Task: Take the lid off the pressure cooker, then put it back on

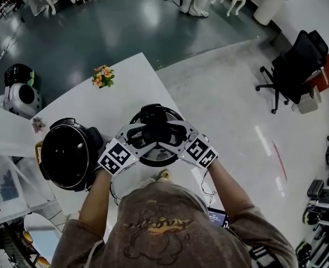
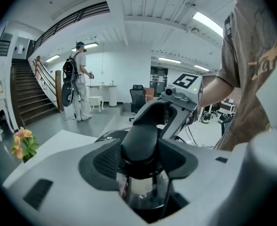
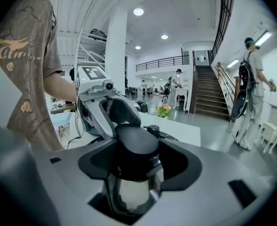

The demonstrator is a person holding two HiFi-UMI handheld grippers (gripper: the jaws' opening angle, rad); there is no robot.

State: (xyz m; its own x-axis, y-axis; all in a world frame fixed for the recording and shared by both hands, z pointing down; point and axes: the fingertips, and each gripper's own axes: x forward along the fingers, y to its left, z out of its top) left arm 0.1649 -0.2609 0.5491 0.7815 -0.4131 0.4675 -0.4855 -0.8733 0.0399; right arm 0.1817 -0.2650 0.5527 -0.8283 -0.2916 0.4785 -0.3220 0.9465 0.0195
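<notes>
The pressure cooker lid (image 1: 153,159) is a round dark disc with a shiny rim, and it lies over the near right part of the white table (image 1: 130,88). Its black handle (image 1: 155,128) runs across the top. My left gripper (image 1: 143,134) is shut on the handle from the left, and my right gripper (image 1: 170,134) is shut on it from the right. In the left gripper view the handle (image 2: 140,142) fills the gap between the jaws of the left gripper (image 2: 140,161). The right gripper view shows the same handle (image 3: 133,142) inside the right gripper (image 3: 134,164). Whether the lid rests on the pot is hidden.
A black round appliance (image 1: 68,155) stands close to the left of the lid. A small bunch of flowers (image 1: 103,76) sits at the table's far edge. An office chair (image 1: 295,66) stands on the floor at the right. A person (image 2: 79,81) stands by the stairs.
</notes>
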